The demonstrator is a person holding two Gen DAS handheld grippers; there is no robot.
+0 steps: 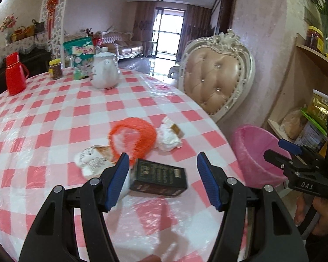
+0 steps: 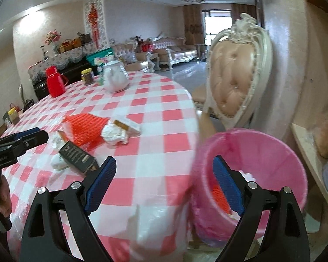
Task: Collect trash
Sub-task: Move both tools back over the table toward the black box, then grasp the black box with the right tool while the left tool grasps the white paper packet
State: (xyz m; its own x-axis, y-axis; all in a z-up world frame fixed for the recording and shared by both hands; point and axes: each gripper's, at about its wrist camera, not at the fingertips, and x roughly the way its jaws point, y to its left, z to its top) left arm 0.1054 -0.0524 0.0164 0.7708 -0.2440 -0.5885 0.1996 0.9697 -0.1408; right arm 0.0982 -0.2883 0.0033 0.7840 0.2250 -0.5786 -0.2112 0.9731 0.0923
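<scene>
Trash lies clustered on the pink-and-white checked tabletop: a dark rectangular cardboard box with gold print, an orange foam mesh sleeve, a crumpled white tissue wad and a torn white printed wrapper. The left tool hangs over the box with its blue pads apart, clamping nothing. The right tool, seen near the tabletop's edge, is likewise spread and empty. Only the right view looks into the pink plastic bin beside the tabletop, showing orange mesh and white paper inside.
</scene>
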